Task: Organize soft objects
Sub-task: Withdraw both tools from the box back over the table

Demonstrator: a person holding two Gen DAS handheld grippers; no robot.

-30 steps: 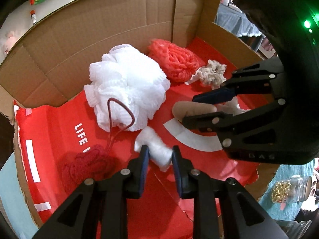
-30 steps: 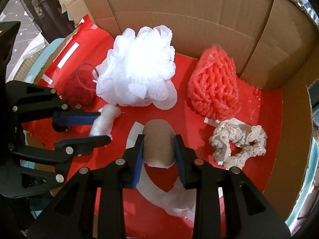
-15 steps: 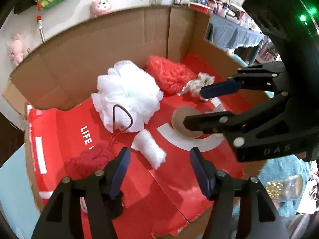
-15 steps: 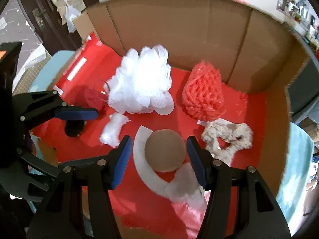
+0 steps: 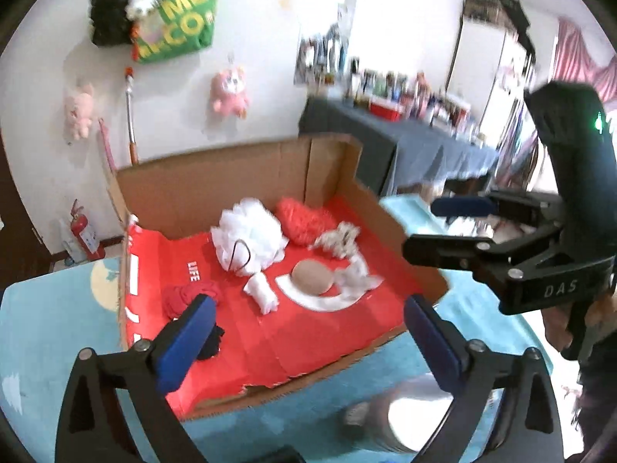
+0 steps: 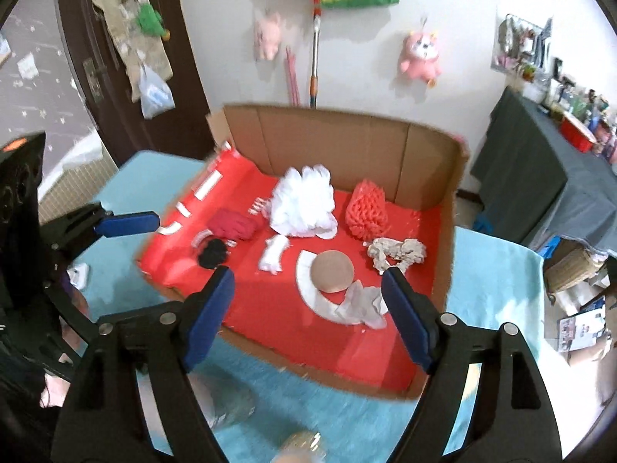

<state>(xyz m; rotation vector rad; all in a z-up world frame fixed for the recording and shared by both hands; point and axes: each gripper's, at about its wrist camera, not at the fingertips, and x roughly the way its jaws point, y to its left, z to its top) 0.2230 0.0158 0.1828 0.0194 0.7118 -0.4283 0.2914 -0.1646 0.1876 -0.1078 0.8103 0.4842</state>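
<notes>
Left gripper [image 5: 308, 332] and right gripper [image 6: 308, 308] both spread wide, holding nothing (above box front edge). Inside cardboard box [image 6: 347, 131]: white loofah [image 6: 304, 204], tan puff [image 6: 332, 271], possibly a crumpled cloth [image 6: 362, 305] beside it.

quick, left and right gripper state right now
Left gripper: open, holding nothing, raised clear of the cardboard box.
Right gripper: open, holding nothing, also clear of the box.
</notes>
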